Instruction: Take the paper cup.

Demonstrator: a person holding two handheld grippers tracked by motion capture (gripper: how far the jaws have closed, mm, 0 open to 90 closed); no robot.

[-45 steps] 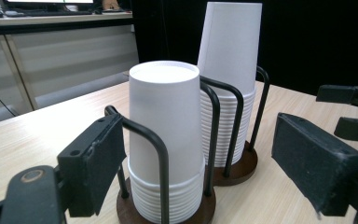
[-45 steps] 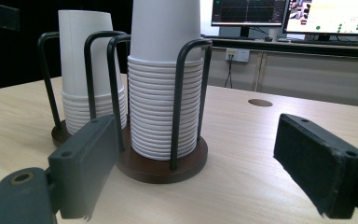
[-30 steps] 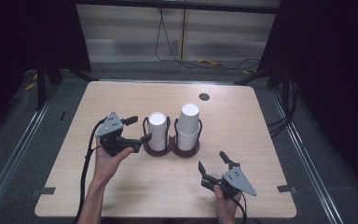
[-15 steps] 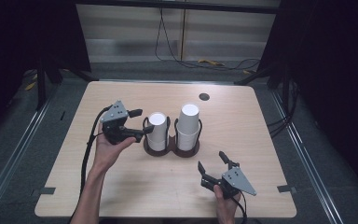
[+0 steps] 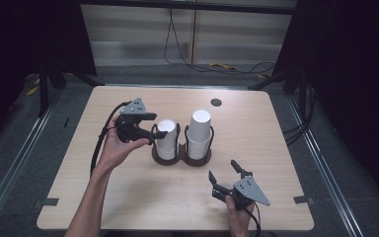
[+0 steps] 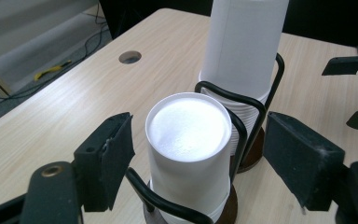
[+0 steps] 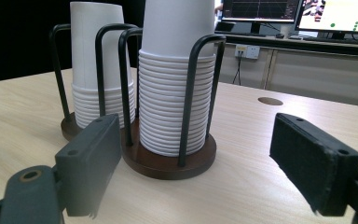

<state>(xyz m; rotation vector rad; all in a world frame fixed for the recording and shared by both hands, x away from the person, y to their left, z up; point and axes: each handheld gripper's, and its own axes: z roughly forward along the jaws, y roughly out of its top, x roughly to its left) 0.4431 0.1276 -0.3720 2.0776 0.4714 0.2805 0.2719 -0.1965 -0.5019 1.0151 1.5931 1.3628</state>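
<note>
Looking down from the high view, the left gripper is wide open around the shorter stack of upturned white paper cups in a black wire holder mid-table.

Its own view shows pads flanking the top cup, untouched; close squarely, lift straight up along the vertical axis.

The right gripper gapes empty.

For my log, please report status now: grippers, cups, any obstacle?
Left gripper open, jaws either side of the shorter cup stack. Right gripper open, resting near table edge. Holder wires close beside the cups.
</note>
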